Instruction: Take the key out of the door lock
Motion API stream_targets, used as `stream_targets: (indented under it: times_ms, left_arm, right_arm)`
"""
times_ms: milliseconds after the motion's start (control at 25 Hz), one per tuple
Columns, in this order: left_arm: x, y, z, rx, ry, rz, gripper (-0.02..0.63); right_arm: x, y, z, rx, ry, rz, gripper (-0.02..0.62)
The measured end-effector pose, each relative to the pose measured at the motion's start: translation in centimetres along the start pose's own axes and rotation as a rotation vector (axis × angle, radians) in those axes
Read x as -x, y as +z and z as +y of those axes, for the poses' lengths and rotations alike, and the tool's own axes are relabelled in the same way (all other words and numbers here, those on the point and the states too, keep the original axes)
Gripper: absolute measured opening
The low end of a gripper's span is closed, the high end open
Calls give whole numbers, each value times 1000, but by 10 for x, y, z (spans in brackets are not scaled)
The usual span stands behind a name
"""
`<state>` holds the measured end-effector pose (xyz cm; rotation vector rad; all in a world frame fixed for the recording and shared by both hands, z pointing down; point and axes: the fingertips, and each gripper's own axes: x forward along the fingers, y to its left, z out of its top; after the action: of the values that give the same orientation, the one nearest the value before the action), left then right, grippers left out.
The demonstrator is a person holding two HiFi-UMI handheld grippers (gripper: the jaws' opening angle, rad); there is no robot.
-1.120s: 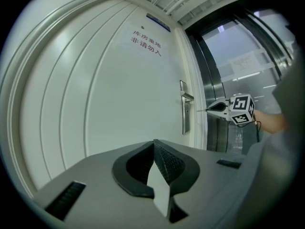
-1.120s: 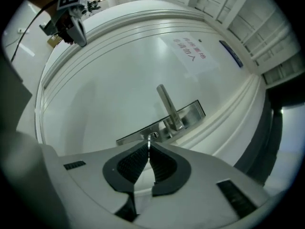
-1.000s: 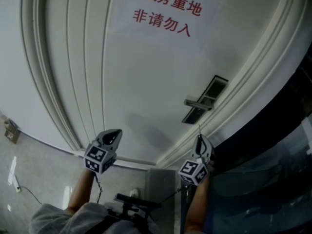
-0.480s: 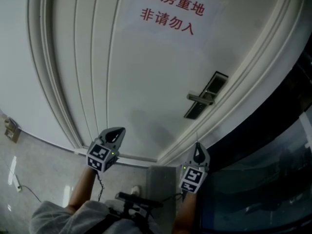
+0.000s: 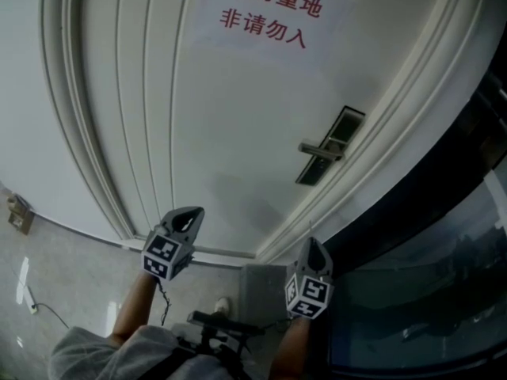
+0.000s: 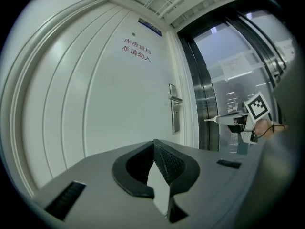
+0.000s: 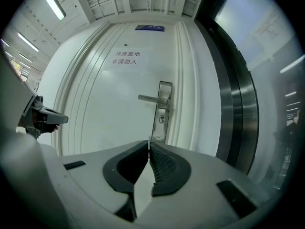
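A white panelled door (image 5: 238, 133) carries a silver lever handle (image 5: 321, 150) on a lock plate (image 7: 163, 109). The keyhole (image 7: 162, 119) below the handle shows nothing in it. My right gripper (image 5: 311, 242) is shut, well back from the lock and lower than it. A thin key (image 6: 208, 120) sticks out from its tips, and in the right gripper view only a sliver of that key (image 7: 149, 138) shows at the right gripper (image 7: 149, 142). My left gripper (image 5: 190, 212) hangs shut and empty to the left, level with the right one. The left gripper (image 6: 153, 142) faces the door panel.
A paper sign with red print (image 5: 265, 18) is stuck high on the door. Right of the door frame stands a dark metal and glass partition (image 5: 428, 236). A wall socket (image 5: 17, 212) and a cable lie low on the left over the tiled floor.
The right gripper has drawn back from the lock, sunk lower in the head view and rolled about its axis, still shut on the key. The left gripper has hardly shifted.
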<state>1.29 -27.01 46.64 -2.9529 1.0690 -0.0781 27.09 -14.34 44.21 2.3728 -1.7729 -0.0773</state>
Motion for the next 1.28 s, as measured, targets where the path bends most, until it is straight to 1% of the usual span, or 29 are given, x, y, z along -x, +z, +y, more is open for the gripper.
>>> stream_targets:
  times_ms: [280,640,1040,1280]
  left_arm:
    - [-2,-2,-11,-5,-12,2,-8]
    - [-2,-3,-18,-6,-19,7,-8]
    - [-3,-2,-19,-4,-18,5,-8]
    - [-3,-2,-20,-10,-18,4,-8]
  right_arm:
    - [11,-5,7,-51,25,-12,20]
    - [15,-9,11,-42,43,-8,20]
    - [14,-5,14,-36,62,-23,20]
    - [13,-7,17,-51,78,-23,20]
